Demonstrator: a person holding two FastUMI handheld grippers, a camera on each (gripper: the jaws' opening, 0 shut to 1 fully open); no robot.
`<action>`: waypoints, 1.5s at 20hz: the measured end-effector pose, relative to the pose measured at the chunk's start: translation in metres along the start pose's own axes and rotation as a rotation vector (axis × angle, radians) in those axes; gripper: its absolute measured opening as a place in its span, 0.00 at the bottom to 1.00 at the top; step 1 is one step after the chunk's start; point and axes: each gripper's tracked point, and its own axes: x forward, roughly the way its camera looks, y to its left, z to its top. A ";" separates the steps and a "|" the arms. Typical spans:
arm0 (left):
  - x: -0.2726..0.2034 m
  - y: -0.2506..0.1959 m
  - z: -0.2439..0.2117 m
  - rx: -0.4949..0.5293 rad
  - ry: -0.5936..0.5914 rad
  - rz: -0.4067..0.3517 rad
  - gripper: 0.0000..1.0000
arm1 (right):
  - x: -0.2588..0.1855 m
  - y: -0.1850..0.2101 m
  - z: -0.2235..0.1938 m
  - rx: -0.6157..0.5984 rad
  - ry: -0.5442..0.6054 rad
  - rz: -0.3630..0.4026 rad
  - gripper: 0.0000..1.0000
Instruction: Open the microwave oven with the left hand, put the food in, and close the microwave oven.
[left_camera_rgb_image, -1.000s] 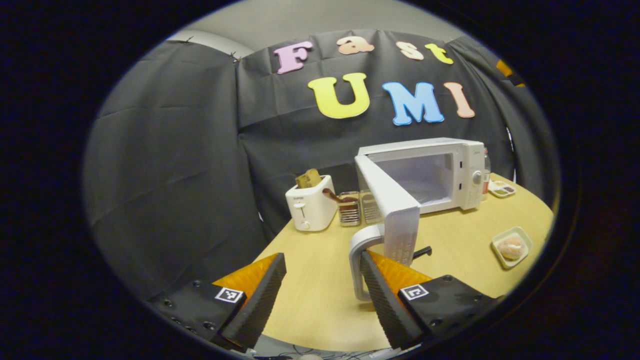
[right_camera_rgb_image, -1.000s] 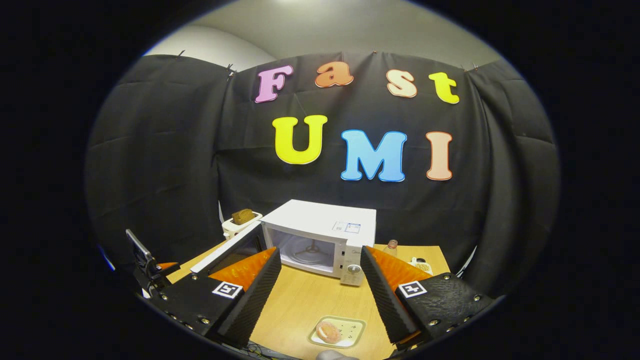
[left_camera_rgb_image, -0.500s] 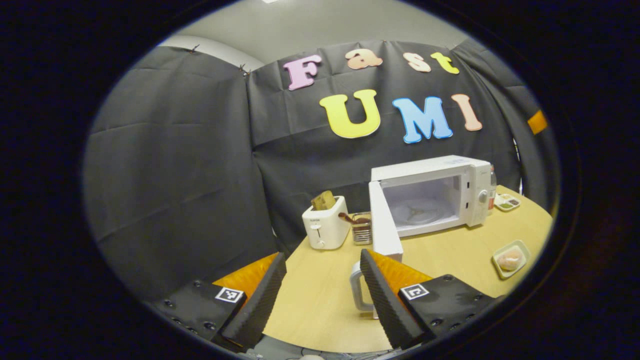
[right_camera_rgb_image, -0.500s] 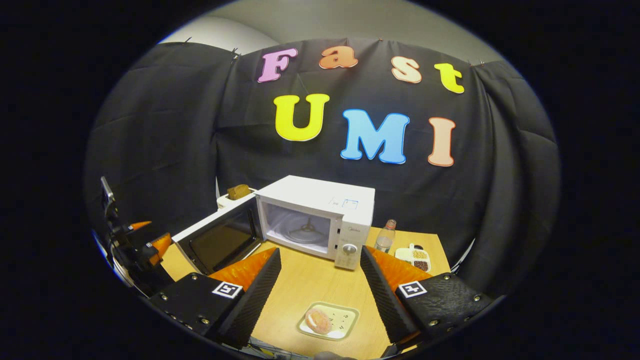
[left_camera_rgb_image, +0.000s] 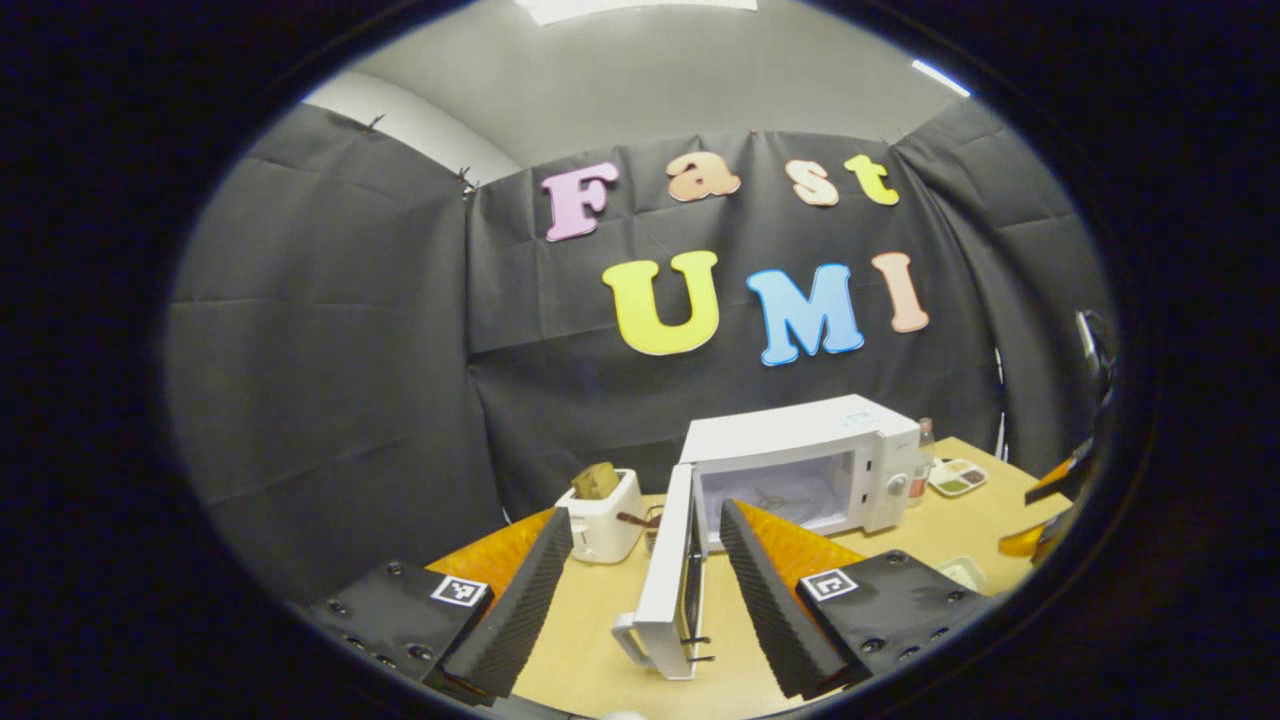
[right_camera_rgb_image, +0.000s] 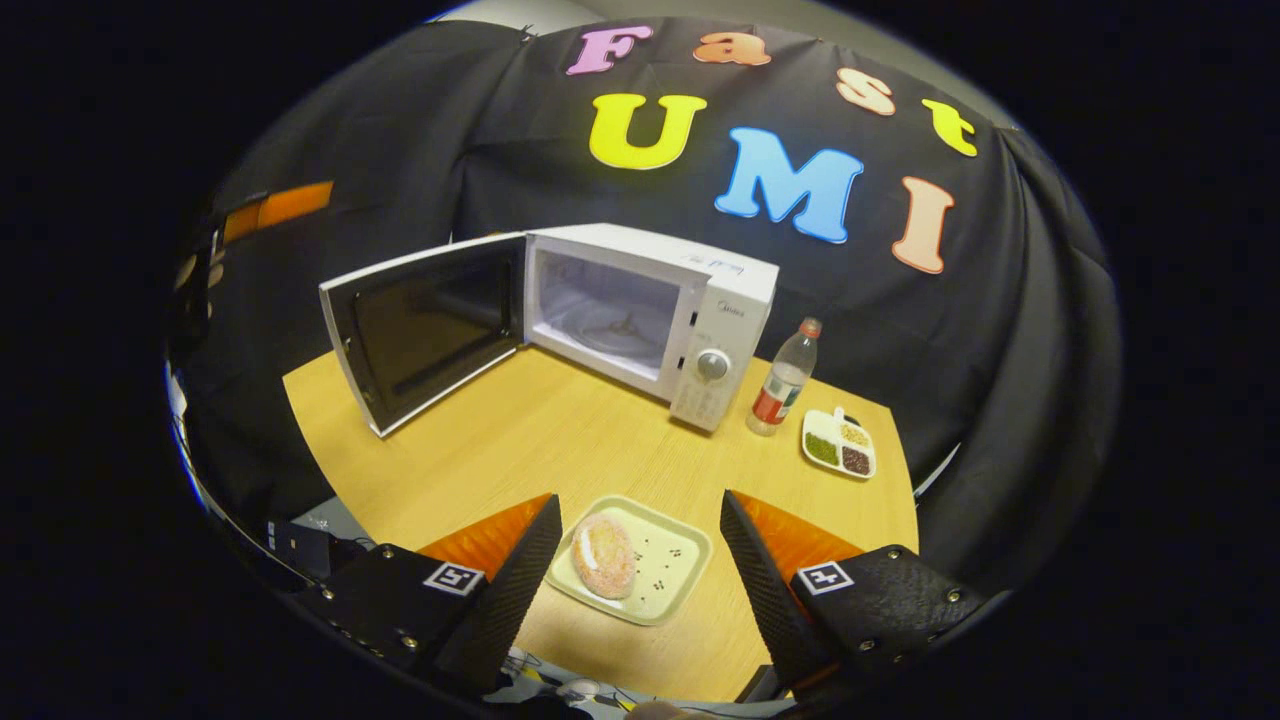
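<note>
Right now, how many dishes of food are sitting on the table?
2. A tray with the doughnut lies near the front edge, between the right gripper's fingers. A small divided dish sits right of the bottle. Others may be hidden.

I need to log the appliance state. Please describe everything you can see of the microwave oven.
The microwave oven is a white box standing on the wooden table. Its door, dark inside, is swung wide open on the left hinge. The cavity looks empty, with a turntable hub visible. A knob and buttons sit on its right panel. Neither gripper touches it.
</note>
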 end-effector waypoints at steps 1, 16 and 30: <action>0.001 -0.007 0.005 0.004 -0.006 -0.013 1.00 | 0.008 0.002 -0.013 -0.007 0.016 0.005 0.98; 0.019 -0.059 0.059 0.058 -0.007 -0.042 0.95 | 0.119 0.029 -0.099 -0.060 0.192 0.126 0.98; 0.037 -0.094 0.036 0.140 -0.002 -0.114 1.00 | 0.122 0.036 -0.051 0.284 0.250 0.264 0.58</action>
